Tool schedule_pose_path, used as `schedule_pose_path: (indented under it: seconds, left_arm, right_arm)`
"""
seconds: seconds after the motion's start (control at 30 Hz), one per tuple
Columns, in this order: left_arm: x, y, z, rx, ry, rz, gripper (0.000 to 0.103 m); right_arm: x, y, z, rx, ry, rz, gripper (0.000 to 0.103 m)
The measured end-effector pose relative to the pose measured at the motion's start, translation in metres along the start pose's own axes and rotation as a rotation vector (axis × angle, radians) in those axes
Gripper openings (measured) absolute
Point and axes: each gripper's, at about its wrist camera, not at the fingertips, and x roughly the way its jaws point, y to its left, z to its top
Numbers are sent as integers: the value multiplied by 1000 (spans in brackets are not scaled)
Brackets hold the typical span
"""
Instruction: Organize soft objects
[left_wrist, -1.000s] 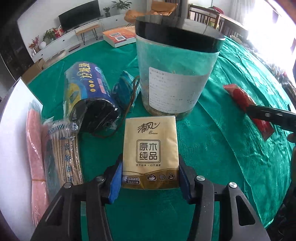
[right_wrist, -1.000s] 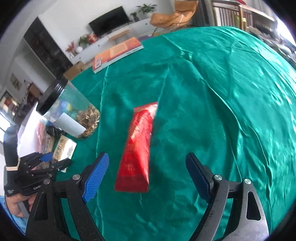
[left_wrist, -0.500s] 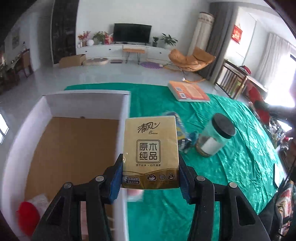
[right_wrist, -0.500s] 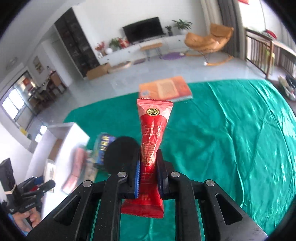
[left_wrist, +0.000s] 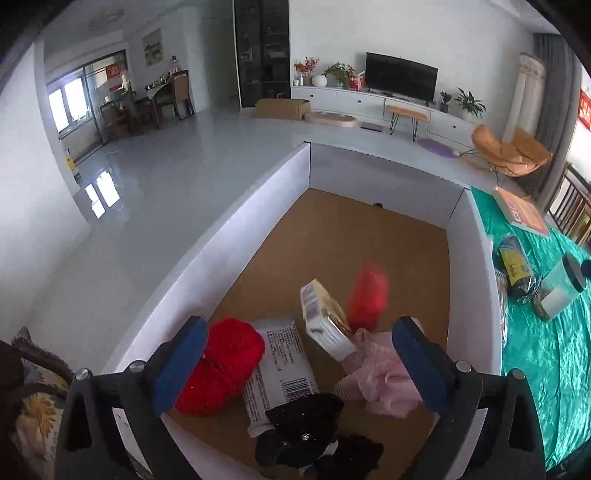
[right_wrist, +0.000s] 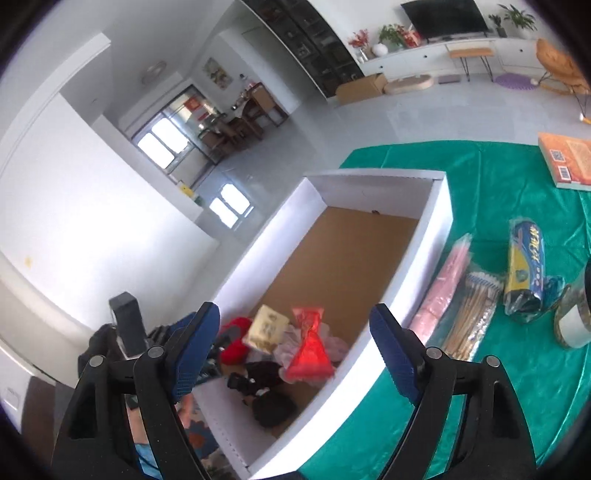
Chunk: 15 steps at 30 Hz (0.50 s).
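Both claws, left gripper (left_wrist: 295, 360) and right gripper (right_wrist: 295, 350), jaws just sprung wide, empty; tissue pack (left_wrist: 325, 317) and red packet (right_wrist: 309, 345) drop into the white box (right_wrist: 428, 251) below; pink bundle (right_wrist: 441, 286), skewers (right_wrist: 469, 314), blue roll (right_wrist: 526, 271) remain rightward

On the left gripper (left_wrist: 299, 328): a black plastic frame, two angled arms with triangular cut-outs, each tipped with a ribbed blue pad (left_wrist: 181, 363); round silver screws (left_wrist: 136, 366) at the joints. Just opened wide, with nothing gripped between the pads. On the right gripper (right_wrist: 295, 314): the same build, matt black arms, blue textured pads, silver screws at the pivots. Likewise just opened, nothing gripped. Seen from the right wrist, the left gripper's rear is a plain black upright block.
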Motion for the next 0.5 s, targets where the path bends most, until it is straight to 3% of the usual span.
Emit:
schedule_pose_path:
  seconds: [0.13, 0.3, 0.4, 0.5]
  left_arm:
    - [-11, -22, -2, -27, -38, -148, 99]
    - [-40, -106, -11, 140, -76, -356, 99]
    - [-48, -170, -35, 267, -30, -475, 99]
    - [-34, -233, -74, 390, 67, -520, 99]
  right_arm:
    - [-40, -54, -50, -15, -68, -194, 86]
    - [-69, -137, -128, 55, -77, -515, 86]
    - [-83, -175, -162, 113, -59, -661, 86]
    - [-94, -196, -176, 150, -76, -753, 85]
